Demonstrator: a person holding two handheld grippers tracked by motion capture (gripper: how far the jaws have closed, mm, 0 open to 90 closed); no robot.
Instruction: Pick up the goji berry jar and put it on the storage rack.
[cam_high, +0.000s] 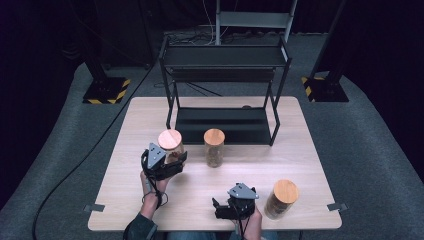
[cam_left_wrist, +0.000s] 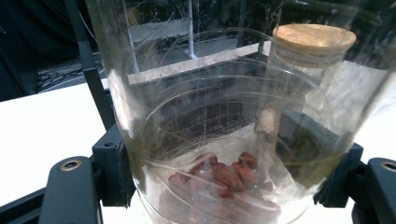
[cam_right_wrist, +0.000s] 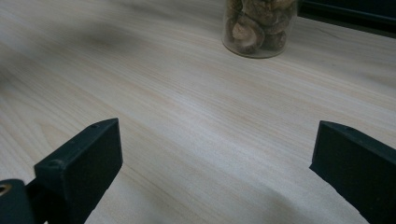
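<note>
**Left claw grips a jar; right claw gapes**

High view: the left claw (cam_high: 170, 162) clamps a cork-lidded jar (cam_high: 171, 146) mid-worktop (cam_high: 300, 150); another jar (cam_high: 281, 199) stands near the front right corner.

Left gripper view: the gripped jar (cam_left_wrist: 224, 140) holds red dried pieces (cam_left_wrist: 229, 179).

Right gripper view: the right claw (cam_right_wrist: 215, 172) is spread, empty, facing a mushroom jar (cam_right_wrist: 259, 25). No readable writing.

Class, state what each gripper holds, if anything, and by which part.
The left gripper clamps the glass jar of red pieces by its lower body. The right gripper holds nothing.
</note>
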